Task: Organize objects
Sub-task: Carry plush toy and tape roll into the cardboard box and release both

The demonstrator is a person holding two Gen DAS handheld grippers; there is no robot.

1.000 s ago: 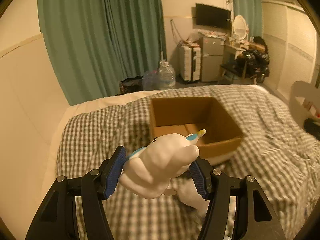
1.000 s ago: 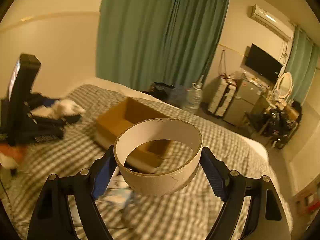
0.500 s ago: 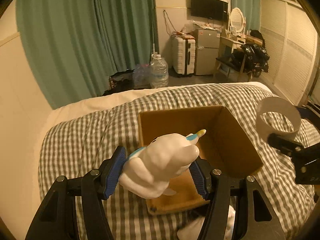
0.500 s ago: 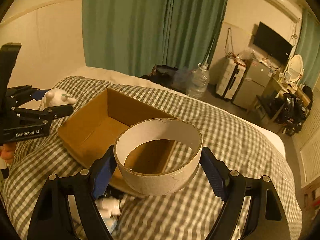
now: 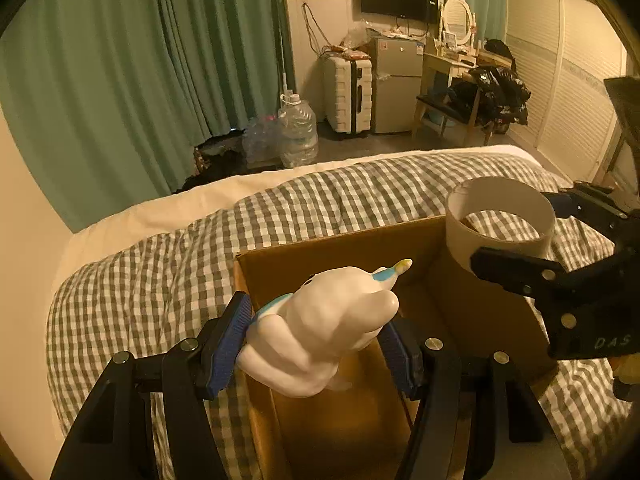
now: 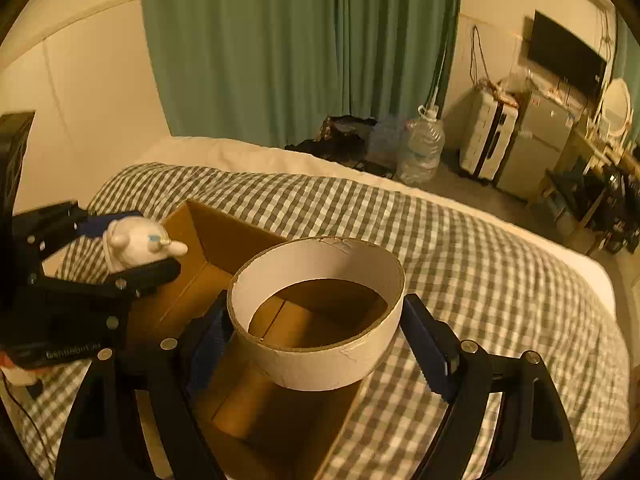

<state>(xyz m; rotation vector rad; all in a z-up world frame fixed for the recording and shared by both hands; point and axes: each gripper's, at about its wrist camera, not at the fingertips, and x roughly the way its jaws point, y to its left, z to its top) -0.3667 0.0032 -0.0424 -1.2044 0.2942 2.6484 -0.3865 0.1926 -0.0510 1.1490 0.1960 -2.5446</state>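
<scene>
Left wrist view: a white toy figure point(image 5: 320, 332) is clamped in the left gripper point(image 5: 316, 344), a cardboard ring point(image 5: 500, 224) in the right gripper point(image 5: 520, 236), both over the open cardboard box point(image 5: 348, 420); release is likely called for next.

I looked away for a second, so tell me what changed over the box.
Both grippers closed in on the cardboard box and sank toward its opening. The left gripper keeps its white toy, the right gripper its cardboard ring; nothing was released. The box stayed put on the checked blanket.
</scene>
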